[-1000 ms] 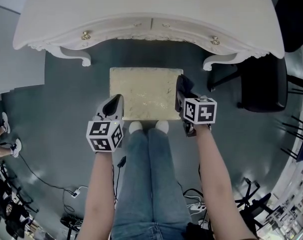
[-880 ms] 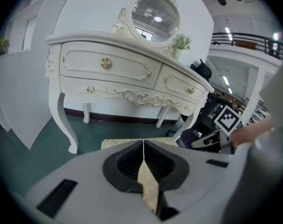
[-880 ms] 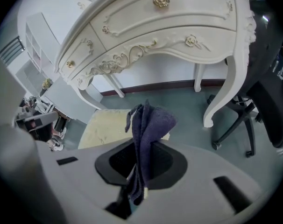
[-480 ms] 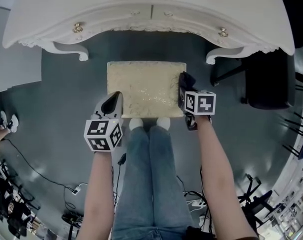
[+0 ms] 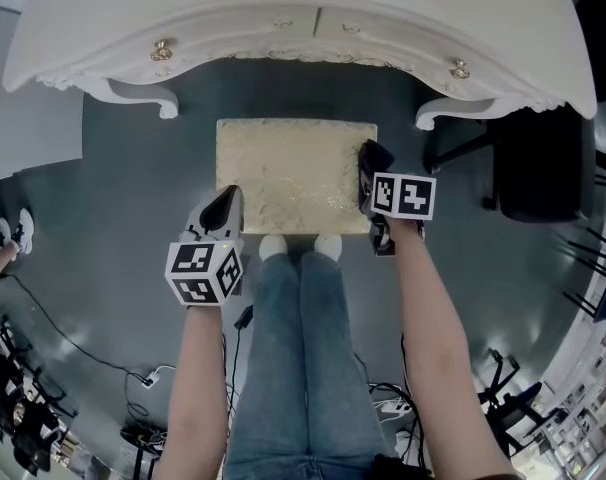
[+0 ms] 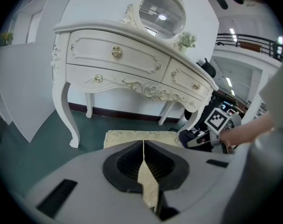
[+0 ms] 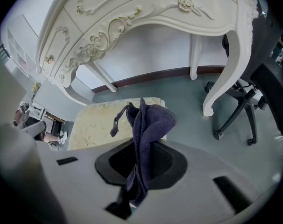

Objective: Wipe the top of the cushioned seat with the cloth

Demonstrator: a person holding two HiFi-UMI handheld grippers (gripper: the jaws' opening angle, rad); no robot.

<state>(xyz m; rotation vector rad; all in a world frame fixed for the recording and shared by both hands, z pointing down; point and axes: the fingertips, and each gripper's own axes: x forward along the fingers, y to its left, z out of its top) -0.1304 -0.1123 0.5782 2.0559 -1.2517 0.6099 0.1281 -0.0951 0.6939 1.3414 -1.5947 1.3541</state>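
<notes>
— Where's the cloth?
— In the right hand-held gripper (image 5: pixel 369 173). Its jaws are clenched on the dark blue cloth (image 7: pixel 148 122), which bunches up past the tips. It hangs over the right edge of the cushioned seat (image 5: pixel 288 173); I cannot tell whether it touches the cushion.
— And the other one?
— The left hand-held gripper (image 5: pixel 226 206) is clenched with nothing in it, the 2 jaws meeting in a thin seam. It sits at the seat's near left corner.
— The seat itself?
— Cream, patterned, on the grey-green floor (image 5: pixel 133 188) just before the white table (image 5: pixel 283 8). The person's 2 white shoes (image 5: pixel 273 250) are at its near edge. A black chair (image 5: pixel 528 168) stands to the right.
</notes>
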